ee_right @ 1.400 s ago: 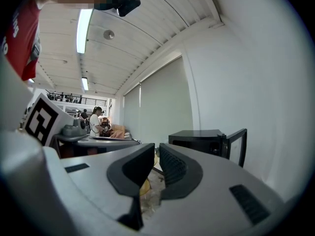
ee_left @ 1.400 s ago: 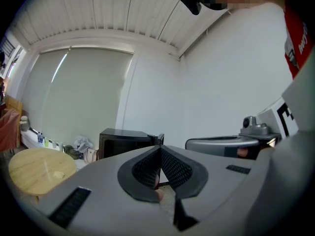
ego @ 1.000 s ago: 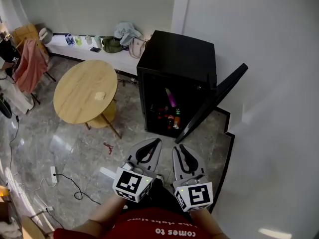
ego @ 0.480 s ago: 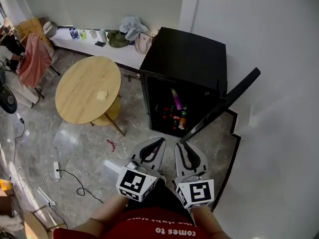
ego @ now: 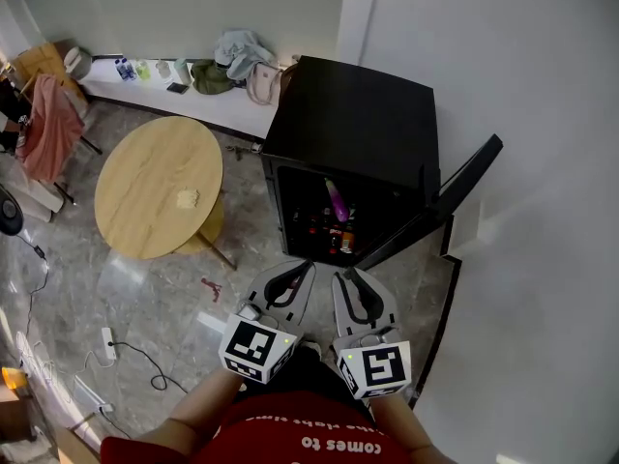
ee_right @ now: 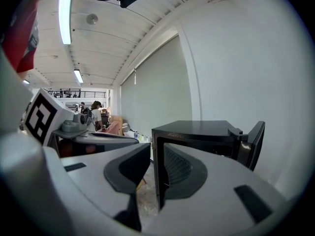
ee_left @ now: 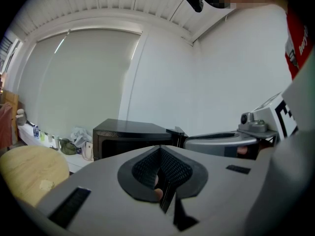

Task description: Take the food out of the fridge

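Observation:
The black mini fridge (ego: 353,114) stands against the white wall with its door (ego: 440,211) swung open to the right. Inside I see a purple packet (ego: 336,199) on the upper level and several small bottles (ego: 329,232) below. Both grippers hover side by side in front of the opening, short of it. My left gripper (ego: 308,268) is shut and empty; its view shows the fridge (ee_left: 129,132) ahead. The jaws of my right gripper (ego: 340,276) are opening with nothing between them, and the fridge's front edge (ee_right: 156,161) shows through the gap.
A round wooden table (ego: 145,201) with a small pale item (ego: 186,198) stands left of the fridge. Bags and bottles line a white ledge (ego: 193,95) at the back. A power strip with cable (ego: 108,343) lies on the marble floor.
The fridge has come nearer in the head view. Both grippers have travelled forward together towards its open front, still side by side.

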Available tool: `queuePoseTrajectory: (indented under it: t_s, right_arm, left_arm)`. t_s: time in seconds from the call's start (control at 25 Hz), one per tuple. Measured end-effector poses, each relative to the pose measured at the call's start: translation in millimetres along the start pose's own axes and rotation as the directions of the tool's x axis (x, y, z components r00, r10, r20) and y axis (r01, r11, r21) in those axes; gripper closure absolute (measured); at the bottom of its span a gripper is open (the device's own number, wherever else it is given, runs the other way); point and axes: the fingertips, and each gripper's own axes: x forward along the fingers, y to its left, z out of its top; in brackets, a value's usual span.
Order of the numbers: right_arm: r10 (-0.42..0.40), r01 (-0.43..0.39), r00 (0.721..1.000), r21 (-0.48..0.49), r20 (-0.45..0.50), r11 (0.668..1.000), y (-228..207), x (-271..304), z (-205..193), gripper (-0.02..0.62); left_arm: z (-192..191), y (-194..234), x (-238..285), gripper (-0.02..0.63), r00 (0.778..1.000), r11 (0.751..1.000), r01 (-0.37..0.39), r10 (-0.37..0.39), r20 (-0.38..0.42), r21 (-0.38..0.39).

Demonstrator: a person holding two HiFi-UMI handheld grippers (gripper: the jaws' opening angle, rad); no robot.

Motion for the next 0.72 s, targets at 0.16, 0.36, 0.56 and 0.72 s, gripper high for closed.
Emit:
queuePoseTrajectory:
  t_s: [0.16, 0.36, 0.56, 0.72]
  right_arm:
    - [-0.011, 0.011, 0.999, -0.002, -0.032, 1.0, -2.6, 16.1, -4.4, 0.529]
    - [-0.036, 0.036, 0.997, -0.002, -0.063, 0.999, -0.6, 35.5, -11.6, 0.523]
    - [-0.062, 0.064, 0.994, 0.022, -0.086, 0.998, -0.4, 51.7, -24.4, 0.523]
    - [-0.061, 0.065, 0.99, 0.026, -0.13, 0.998, 2.5, 57.9, -37.1, 0.523]
  left_arm:
    - [-2.1, 11.0, 7.0, 0.598, 1.0, 1.0, 0.026, -0.026, -0.016, 0.003]
    - [-3.2, 27.0, 12.3, 0.598, 0.998, 0.998, 0.057, -0.057, -0.011, -0.012]
    - [-9.1, 42.4, 19.2, 0.598, 0.996, 0.996, 0.088, -0.088, -0.018, 0.003]
    - [-20.3, 45.1, 22.4, 0.598, 0.992, 0.993, 0.113, -0.113, -0.046, -0.023]
